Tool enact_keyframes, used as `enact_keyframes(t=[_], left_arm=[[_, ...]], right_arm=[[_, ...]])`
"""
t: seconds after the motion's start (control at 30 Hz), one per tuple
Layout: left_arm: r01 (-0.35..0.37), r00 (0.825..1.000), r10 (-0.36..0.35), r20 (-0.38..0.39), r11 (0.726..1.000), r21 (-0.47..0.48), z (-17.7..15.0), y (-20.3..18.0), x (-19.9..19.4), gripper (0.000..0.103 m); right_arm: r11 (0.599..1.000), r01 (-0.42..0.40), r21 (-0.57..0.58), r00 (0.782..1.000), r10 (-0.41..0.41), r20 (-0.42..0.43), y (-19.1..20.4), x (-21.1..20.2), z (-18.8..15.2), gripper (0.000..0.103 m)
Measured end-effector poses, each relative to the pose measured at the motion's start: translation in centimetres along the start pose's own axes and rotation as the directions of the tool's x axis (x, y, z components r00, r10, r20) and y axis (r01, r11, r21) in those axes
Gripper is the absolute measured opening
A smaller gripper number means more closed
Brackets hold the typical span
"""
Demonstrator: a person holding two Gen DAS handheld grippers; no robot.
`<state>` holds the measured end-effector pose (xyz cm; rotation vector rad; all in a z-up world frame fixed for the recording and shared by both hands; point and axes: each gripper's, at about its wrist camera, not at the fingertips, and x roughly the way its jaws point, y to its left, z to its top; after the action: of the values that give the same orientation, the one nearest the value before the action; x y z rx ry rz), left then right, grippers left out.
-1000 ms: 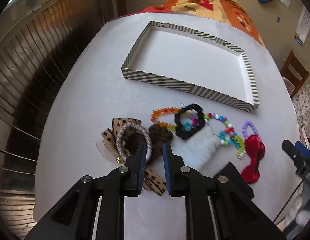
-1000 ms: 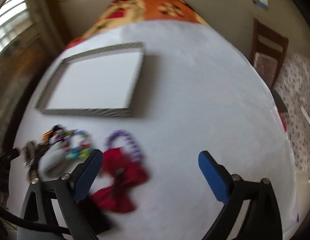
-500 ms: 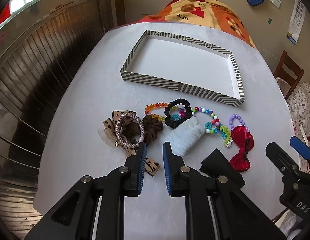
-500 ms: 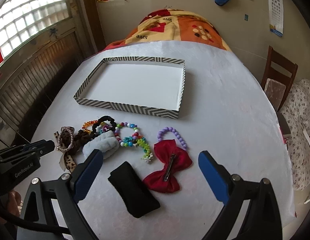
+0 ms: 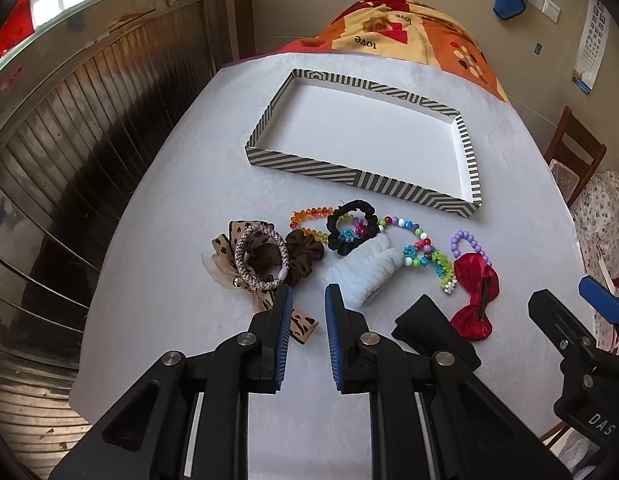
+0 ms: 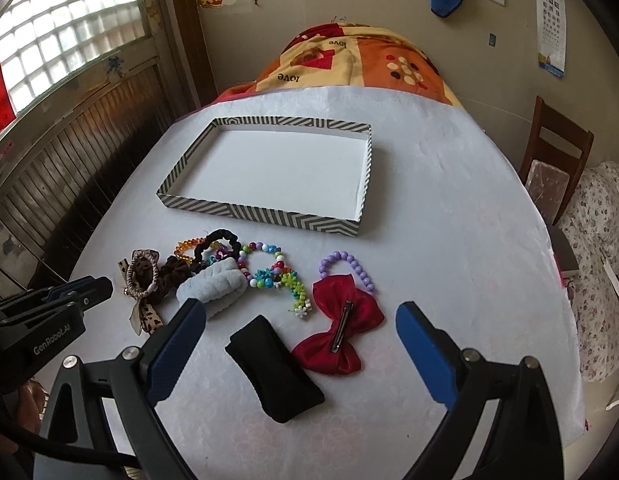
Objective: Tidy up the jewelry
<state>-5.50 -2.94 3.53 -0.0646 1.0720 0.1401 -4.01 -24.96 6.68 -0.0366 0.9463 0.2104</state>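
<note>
- The left claw (image 5: 307, 300) hangs over the white tabletop (image 5: 181, 288). Its two blue pads stand a small way apart, and nothing is between them.
- The right claw (image 6: 301, 324) is spread wide. It holds nothing.
- A striped box (image 6: 245, 210) with a white floor sits farther back on the tabletop. Nothing is in it.
- The hair things and beads lie in a loose row between the box and the claws.
- At the left end is a spotted bow (image 5: 225, 250) with a pink braided hair tie (image 5: 245, 254) on top of it. A brown scrunchie (image 5: 305, 254) touches them.
- Next come an orange bead bracelet (image 5: 309, 216) and a black scrunchie (image 5: 351, 220) that overlap.
- A fluffy pale blue band (image 6: 213, 286) lies just in front of the black scrunchie.
- A bracelet of many colours (image 6: 269, 268) sits beside it.
- A red bow clip (image 6: 341, 332) lies with its metal clip up. A purple bead ring (image 6: 349, 268) touches its far edge.
- A flat black pouch (image 6: 273, 368) lies nearest the right claw, just beside the red bow clip.
</note>
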Motion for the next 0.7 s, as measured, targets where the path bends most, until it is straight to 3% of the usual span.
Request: enact_keyframes(t=[0.7], left_arm=[[0.022,1.0,-0.022,-0.012,1.0,-0.022,-0.03,0.26,0.28,0.009]], right_arm=[[1.0,-0.004,0.001,1.0,0.004,-0.026,-0.45,0.39,0.15,0.099]])
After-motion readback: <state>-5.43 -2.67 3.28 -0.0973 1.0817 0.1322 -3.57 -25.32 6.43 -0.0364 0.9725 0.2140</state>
